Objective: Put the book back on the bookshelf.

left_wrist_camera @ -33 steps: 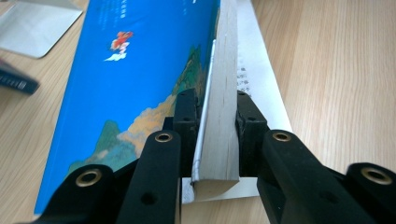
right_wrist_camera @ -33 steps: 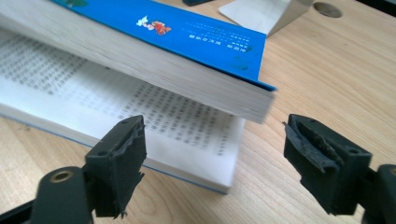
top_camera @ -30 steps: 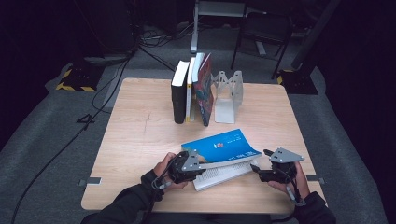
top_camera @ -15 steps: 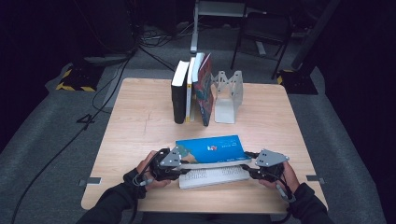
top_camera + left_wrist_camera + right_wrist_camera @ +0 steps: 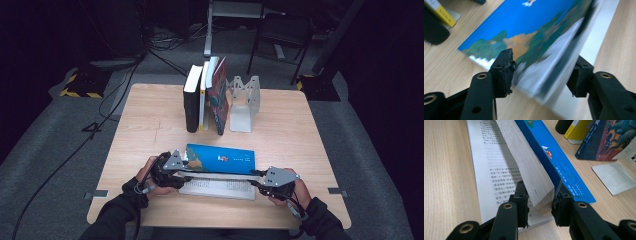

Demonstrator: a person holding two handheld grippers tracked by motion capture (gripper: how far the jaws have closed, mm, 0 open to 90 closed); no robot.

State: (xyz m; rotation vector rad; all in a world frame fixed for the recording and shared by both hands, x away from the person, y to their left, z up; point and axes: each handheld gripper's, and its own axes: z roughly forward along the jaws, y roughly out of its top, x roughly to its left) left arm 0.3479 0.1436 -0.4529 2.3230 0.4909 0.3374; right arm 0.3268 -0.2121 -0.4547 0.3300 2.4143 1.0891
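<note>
Dark floor is lying all around the wooden bench [image 5: 150, 130]. Near its front edge the blue book [image 5: 220, 158] is being stood up on its side, one cover lying flat. The right gripper [image 5: 540, 203] is pinching the pages; its jaws have just been closing. The left gripper [image 5: 541, 72] has its jaws spread around the other end; they have just been opening. With that end loose, the book could flop back down or slip away.

I see a glossy blue cover on the book [image 5: 220, 159] over matt, rough-cut paper pages [image 5: 529, 167]. The table [image 5: 150, 125] looks like pale, smooth wood grain. The bookend [image 5: 243, 102] looks like matt grey metal.
</note>
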